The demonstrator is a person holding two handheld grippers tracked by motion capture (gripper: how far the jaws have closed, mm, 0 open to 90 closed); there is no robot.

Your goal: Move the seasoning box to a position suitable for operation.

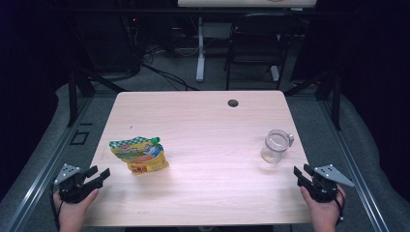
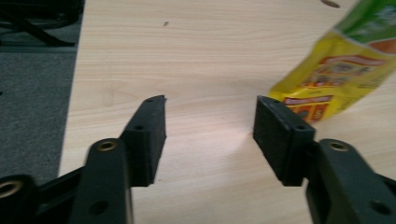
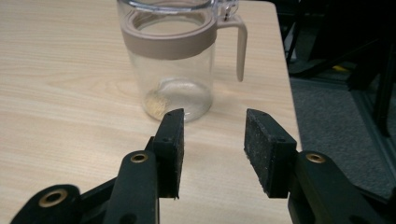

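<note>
Pouch [image 1: 139,154] lies left of centre on the worktop [image 1: 203,125], jar [image 1: 276,146] stands at the right; my left tool [image 1: 99,175] and right tool [image 1: 300,174] sit at the near corners. Left gripper view: jaws released, pouch [image 2: 336,74] just beyond. Right gripper view: jaws released, jar [image 3: 173,56] upright just ahead.

Setting: a laboratory or recording workspace. Indicators: a light wooden desk [image 1: 203,145] with a cable port [image 1: 233,103], dark curtained surroundings, grey carpet [image 1: 34,159], floor cables [image 1: 159,72], and a black chair [image 1: 256,43] behind.
</note>
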